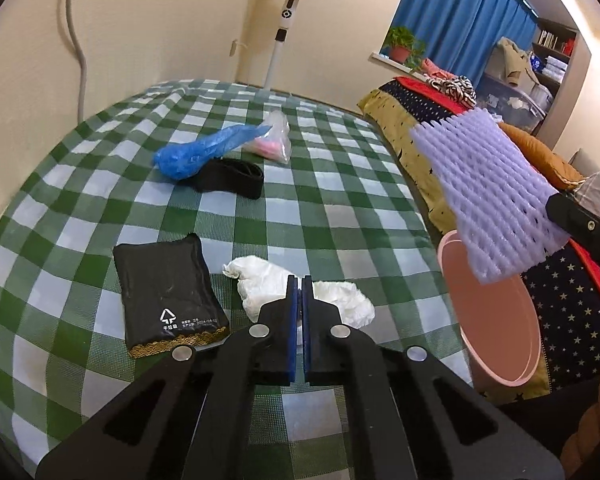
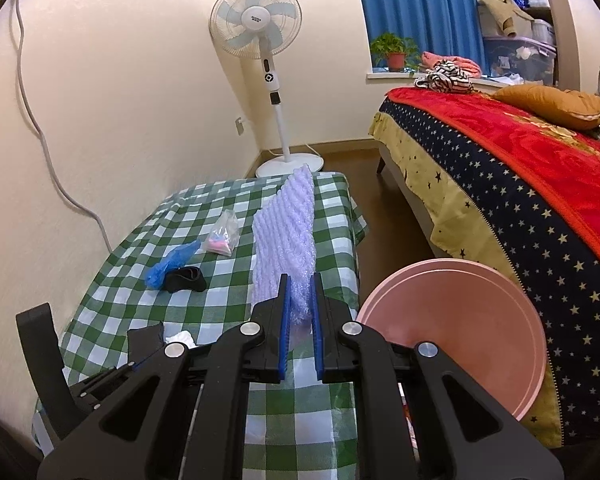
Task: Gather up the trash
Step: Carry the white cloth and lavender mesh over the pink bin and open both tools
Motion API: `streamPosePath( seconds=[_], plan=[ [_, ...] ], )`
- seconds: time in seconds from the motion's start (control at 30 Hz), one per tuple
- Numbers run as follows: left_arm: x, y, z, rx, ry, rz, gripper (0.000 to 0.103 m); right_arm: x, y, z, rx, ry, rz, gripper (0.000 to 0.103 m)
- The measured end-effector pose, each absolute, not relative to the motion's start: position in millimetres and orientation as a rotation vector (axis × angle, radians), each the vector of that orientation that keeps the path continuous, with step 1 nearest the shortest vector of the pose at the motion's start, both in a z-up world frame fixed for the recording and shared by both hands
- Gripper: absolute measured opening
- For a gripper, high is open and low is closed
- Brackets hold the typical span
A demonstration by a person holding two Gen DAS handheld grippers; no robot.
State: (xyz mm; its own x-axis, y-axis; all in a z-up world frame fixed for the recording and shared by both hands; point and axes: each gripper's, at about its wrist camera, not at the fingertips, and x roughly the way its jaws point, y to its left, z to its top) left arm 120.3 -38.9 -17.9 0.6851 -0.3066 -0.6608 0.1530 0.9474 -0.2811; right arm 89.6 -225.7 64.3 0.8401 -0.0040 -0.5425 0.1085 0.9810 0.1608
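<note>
The right hand-held gripper (image 2: 300,304) is pinching purple foam netting (image 2: 286,236) beside the pink bin (image 2: 452,320), awaiting release over it, while the left hand-held gripper (image 1: 300,300), pressed together and empty, is hovering over white crumpled plastic (image 1: 260,280).

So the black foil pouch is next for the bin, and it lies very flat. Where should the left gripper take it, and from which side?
Probably at the torn upper edge of the black foil pouch, which looks lifted off the checked tablecloth. Come in from the far side, low and nearly level, one finger sliding under that edge. The gold-trimmed near end lies flat, offering little to pinch.
</note>
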Motion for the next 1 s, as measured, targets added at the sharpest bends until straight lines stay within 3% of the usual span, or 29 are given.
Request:
streamPosePath(
  seconds=[0.53,1.0],
  plan=[
    [113,-52,14,-0.228,0.694,-0.313,0.001,73,-243,76,0.158,0.56,-0.114,0.01],
    [114,-111,31,-0.198,0.663,-0.425,0.001,64,-285,81,0.158,0.568,-0.247,0.01]
  ],
)
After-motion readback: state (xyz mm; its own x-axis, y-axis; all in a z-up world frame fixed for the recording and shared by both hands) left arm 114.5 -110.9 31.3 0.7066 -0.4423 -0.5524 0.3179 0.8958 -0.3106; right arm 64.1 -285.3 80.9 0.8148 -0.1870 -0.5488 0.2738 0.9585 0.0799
